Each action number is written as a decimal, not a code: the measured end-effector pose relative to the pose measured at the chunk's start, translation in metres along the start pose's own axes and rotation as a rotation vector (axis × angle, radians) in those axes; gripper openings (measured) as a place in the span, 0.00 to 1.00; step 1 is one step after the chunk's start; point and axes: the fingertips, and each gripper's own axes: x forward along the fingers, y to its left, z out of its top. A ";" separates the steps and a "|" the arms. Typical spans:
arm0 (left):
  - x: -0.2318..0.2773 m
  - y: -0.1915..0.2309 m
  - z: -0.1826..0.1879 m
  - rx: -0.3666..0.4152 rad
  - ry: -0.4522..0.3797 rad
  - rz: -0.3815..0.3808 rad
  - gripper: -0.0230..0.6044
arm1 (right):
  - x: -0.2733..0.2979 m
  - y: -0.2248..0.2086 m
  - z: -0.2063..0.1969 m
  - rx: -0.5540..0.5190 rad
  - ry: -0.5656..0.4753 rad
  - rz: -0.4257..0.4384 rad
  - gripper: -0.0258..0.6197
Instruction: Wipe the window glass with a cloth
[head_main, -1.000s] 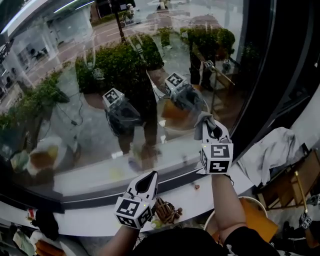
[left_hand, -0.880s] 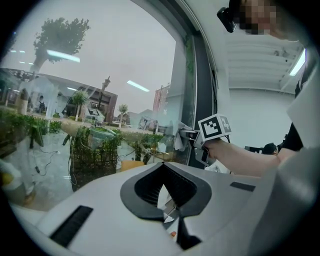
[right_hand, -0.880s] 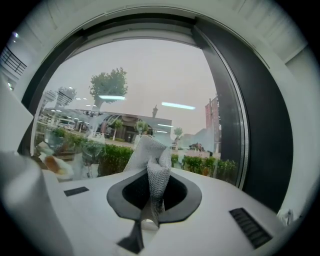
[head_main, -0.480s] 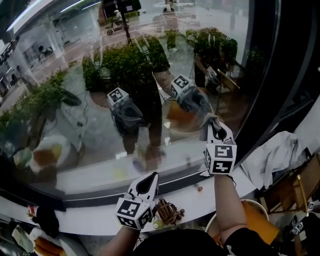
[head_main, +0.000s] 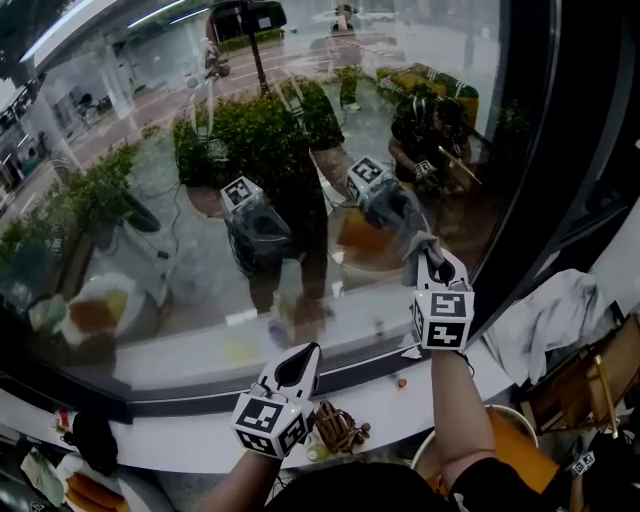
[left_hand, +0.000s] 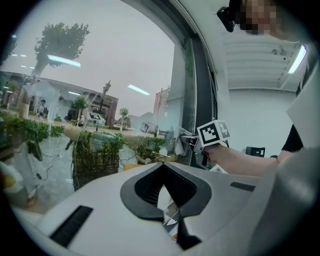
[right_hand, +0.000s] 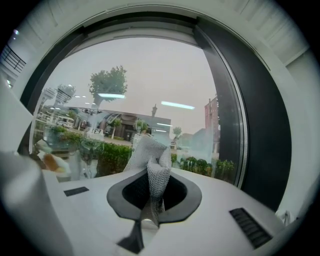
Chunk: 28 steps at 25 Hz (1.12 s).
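The window glass (head_main: 150, 200) fills most of the head view and mirrors both grippers and the person. My right gripper (head_main: 432, 262) is raised at the glass's lower right, near the dark frame, shut on a crumpled grey cloth (head_main: 418, 248). In the right gripper view the cloth (right_hand: 152, 165) stands up out of the closed jaws of the right gripper (right_hand: 150, 210), in front of the window glass (right_hand: 150, 85). My left gripper (head_main: 293, 368) is held low over the sill, shut and empty. The left gripper view shows the left gripper (left_hand: 176, 220) closed and, beyond it, the right gripper (left_hand: 192, 145) by the glass.
A white sill (head_main: 180, 430) runs under the glass, with a brown bundle (head_main: 335, 425) on it near the left gripper. The dark window frame (head_main: 540, 150) rises at the right. A white garment (head_main: 545, 315) lies over a chair at the right. Small items (head_main: 80, 440) sit bottom left.
The right gripper with the cloth has shifted a little to the right along the lower glass. The left gripper has stayed low over the sill.
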 end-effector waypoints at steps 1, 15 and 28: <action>-0.001 0.000 0.001 0.000 -0.004 0.001 0.05 | -0.001 0.001 -0.001 -0.001 0.002 -0.001 0.10; -0.011 0.005 0.025 0.023 -0.053 0.024 0.05 | -0.032 -0.017 0.035 0.040 -0.149 -0.042 0.10; -0.059 0.048 0.055 0.023 -0.128 0.073 0.05 | -0.038 0.010 0.091 -0.010 -0.197 -0.082 0.10</action>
